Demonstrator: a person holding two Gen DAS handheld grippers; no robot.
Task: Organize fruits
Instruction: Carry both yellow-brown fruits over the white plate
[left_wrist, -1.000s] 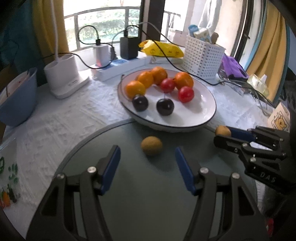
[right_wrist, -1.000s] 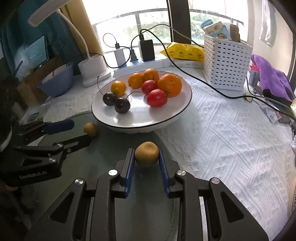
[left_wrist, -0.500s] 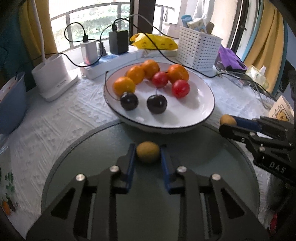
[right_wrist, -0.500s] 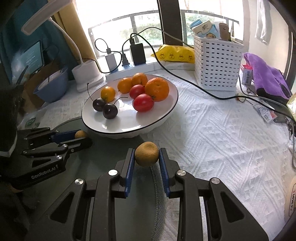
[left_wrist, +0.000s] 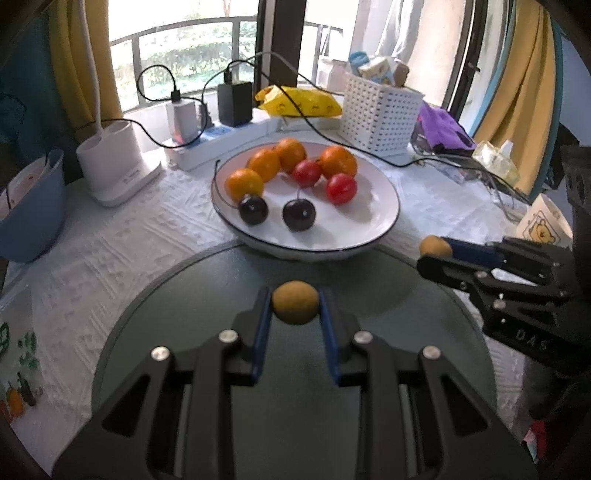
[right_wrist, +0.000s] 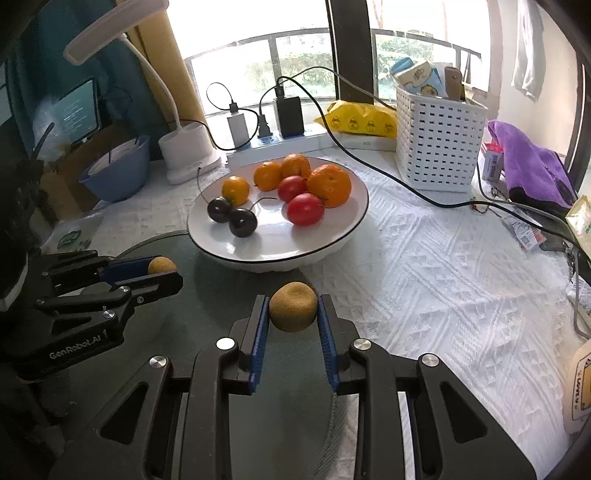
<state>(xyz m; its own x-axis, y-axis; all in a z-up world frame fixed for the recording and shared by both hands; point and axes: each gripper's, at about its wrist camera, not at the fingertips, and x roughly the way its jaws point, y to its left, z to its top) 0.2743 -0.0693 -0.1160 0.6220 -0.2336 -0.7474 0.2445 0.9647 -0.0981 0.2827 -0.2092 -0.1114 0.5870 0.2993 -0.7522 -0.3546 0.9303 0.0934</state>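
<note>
My left gripper (left_wrist: 294, 300) is shut on a small brown kiwi-like fruit (left_wrist: 295, 307), held just above the dark round glass mat (left_wrist: 192, 325). My right gripper (right_wrist: 291, 303) is shut on a second brown fruit (right_wrist: 293, 305) over the mat's right edge. Each gripper shows in the other's view: the right gripper (left_wrist: 436, 254) with its fruit (left_wrist: 433, 245), the left gripper (right_wrist: 166, 271) with its fruit (right_wrist: 161, 264). Beyond both stands a white plate (left_wrist: 373, 225) with oranges (left_wrist: 338, 160), red fruits (left_wrist: 341, 188) and two dark cherries (left_wrist: 298, 215).
A white perforated basket (right_wrist: 436, 136) stands back right, a power strip with chargers (left_wrist: 221, 129) and cables behind the plate, a lamp base (left_wrist: 114, 162) and a blue bowl (left_wrist: 29, 218) at the left. A purple cloth (right_wrist: 532, 162) lies far right on the white tablecloth.
My left gripper went from open around the brown fruit on the mat to shut on it, then lifted it slightly. The right gripper kept its fruit and barely moved.
</note>
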